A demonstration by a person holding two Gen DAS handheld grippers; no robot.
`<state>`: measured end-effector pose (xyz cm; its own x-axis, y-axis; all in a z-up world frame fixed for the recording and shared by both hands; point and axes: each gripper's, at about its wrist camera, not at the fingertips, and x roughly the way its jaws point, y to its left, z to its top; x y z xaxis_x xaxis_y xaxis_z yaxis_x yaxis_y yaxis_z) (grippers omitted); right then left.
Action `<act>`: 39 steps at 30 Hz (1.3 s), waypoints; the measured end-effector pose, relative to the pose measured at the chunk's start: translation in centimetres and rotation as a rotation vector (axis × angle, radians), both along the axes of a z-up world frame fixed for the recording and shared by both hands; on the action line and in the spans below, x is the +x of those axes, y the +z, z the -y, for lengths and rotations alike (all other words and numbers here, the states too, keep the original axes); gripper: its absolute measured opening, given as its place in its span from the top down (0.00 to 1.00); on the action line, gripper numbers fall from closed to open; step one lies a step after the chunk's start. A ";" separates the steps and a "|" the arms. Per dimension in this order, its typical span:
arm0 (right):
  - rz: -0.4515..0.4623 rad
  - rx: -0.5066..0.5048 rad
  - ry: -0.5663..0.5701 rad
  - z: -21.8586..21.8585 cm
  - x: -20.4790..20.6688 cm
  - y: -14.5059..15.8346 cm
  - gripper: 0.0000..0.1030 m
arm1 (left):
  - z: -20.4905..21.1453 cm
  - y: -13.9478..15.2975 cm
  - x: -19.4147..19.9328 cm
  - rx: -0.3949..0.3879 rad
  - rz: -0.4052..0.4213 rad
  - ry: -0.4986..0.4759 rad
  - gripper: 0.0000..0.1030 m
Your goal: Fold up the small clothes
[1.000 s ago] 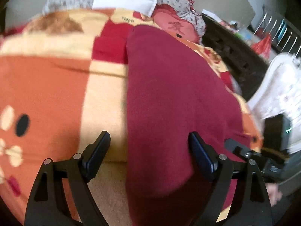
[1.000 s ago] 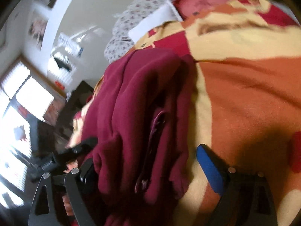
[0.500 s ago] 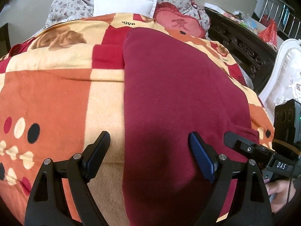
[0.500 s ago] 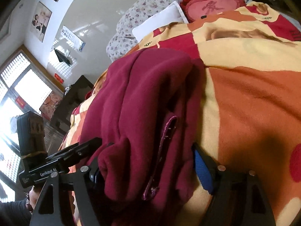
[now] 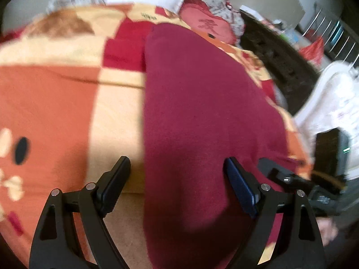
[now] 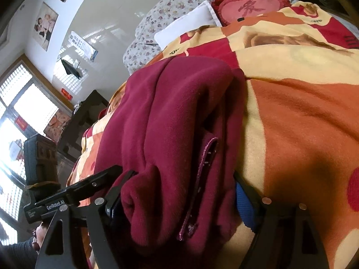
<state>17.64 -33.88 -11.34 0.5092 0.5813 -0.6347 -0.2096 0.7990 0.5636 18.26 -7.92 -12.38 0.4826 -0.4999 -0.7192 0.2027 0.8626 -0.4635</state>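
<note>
A maroon fleece garment [image 5: 202,112] lies lengthwise on an orange, cream and red blanket [image 5: 49,103]. My left gripper [image 5: 177,170] hovers open over its near end, left finger above the blanket and right finger above the cloth, gripping nothing. In the right wrist view the garment [image 6: 175,112] is folded into a thick bundle with a pink-stitched hem showing. My right gripper [image 6: 179,190] has that bundle's near end packed between its fingers; the pads press the cloth while the jaws are opening slightly. The other gripper shows at each view's edge.
A floral duvet [image 6: 170,11], a white pillow [image 6: 186,24] and a red heart cushion [image 6: 249,6] sit at the bed's head. Dark carved furniture [image 5: 278,51] and a white chair [image 5: 332,103] stand beside the bed. A person's hand [image 6: 38,231] holds the left gripper.
The right gripper's fingers have come in against the bunched maroon fold, which now fills the gap. The left wrist view has swung a little and is blurred; its jaws stay wide.
</note>
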 end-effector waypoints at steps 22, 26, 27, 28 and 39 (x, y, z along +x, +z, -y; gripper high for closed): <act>0.059 0.027 0.020 -1.9 -0.3 4.3 0.56 | -3.6 3.7 1.2 -0.256 -0.045 0.003 0.62; 0.100 0.101 0.069 -5.5 -1.2 5.9 0.56 | -8.2 6.6 -0.4 -0.244 0.005 0.020 0.62; 0.107 0.121 0.083 -6.7 -1.4 6.1 0.56 | -9.0 7.0 -0.3 -0.236 0.010 0.026 0.62; 0.113 0.136 0.096 -7.9 -1.6 6.2 0.56 | -10.4 7.5 -0.7 -0.221 0.023 0.035 0.62; -0.073 0.180 0.043 -11.5 -1.4 -0.9 0.54 | -13.6 0.3 1.1 -0.093 -0.106 0.060 0.44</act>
